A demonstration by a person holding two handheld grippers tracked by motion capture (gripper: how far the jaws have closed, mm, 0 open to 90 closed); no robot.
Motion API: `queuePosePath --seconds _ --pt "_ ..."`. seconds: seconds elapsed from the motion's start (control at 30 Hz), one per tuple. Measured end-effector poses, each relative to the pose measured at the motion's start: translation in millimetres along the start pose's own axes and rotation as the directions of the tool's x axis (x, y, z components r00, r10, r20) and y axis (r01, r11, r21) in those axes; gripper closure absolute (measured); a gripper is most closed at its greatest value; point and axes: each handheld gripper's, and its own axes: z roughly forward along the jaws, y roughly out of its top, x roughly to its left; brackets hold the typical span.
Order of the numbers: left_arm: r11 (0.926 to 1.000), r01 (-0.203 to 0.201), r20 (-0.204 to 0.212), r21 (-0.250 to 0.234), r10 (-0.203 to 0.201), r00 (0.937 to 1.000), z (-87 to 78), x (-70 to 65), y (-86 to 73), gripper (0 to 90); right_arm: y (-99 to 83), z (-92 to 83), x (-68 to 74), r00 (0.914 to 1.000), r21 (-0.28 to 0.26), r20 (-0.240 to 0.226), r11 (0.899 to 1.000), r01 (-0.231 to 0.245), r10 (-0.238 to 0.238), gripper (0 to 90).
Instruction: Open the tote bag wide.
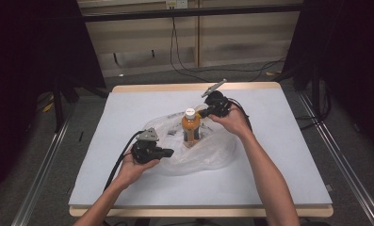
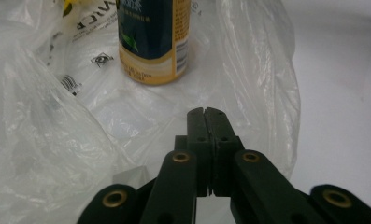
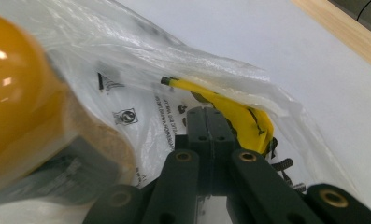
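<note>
An orange drink bottle [image 1: 191, 127] with a white cap stands upright inside a crumpled clear plastic bag [image 1: 208, 153] at the middle of the table. My left gripper [image 1: 170, 152] lies at the bag's near left edge, pointing right. In its own view the left gripper [image 2: 205, 112] has its jaws together over the bag [image 2: 43, 140], short of the bottle [image 2: 153, 42]. My right gripper [image 1: 204, 113] sits at the bag's far right side, next to the cap. Its jaws [image 3: 206, 110] are together against the bag [image 3: 127, 60], beside the bottle [image 3: 19, 93]. Whether either pinches plastic is unclear.
A pale mat [image 1: 279, 155] covers the wooden table [image 1: 194, 87]. A yellow patch with black marks [image 3: 239, 119] shows through the bag's plastic. Cables [image 1: 184, 66] lie on the floor beyond the table's far edge. Dark curtains hang at both sides.
</note>
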Motion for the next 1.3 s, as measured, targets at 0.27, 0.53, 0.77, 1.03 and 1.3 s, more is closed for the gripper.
queuePosePath --seconds 0.27,0.53,0.77,1.03,1.3 --pt "0.9953 0.004 -0.032 -0.097 -0.007 0.9995 -12.5 -1.1 3.3 64.1 -19.3 -23.5 9.2 0.9988 -0.118 -0.041 0.993 -0.030 0.025 75.9" --pt "0.9883 -0.049 -0.109 -0.145 0.033 0.9935 -21.5 -5.4 8.1 38.8 -32.6 -53.1 23.4 0.9993 -0.203 0.010 0.979 -0.033 0.036 31.9" --pt "0.9804 -0.040 -0.149 -0.193 0.011 0.9888 -37.3 -4.8 8.6 24.1 -45.4 -84.2 29.9 0.9968 -0.304 0.029 0.951 -0.062 0.075 4.8" --pt "0.9729 -0.016 -0.196 -0.231 -0.030 0.9801 -57.7 -6.7 4.2 9.6 -80.9 -111.5 36.4 0.9921 -0.368 0.040 0.925 -0.096 0.119 1.5" --pt "0.9706 -0.006 -0.240 -0.241 -0.054 0.9694 -73.3 -16.3 -10.4 6.1 -123.1 -141.3 45.4 0.9825 -0.413 0.047 0.899 -0.145 0.180 3.2"
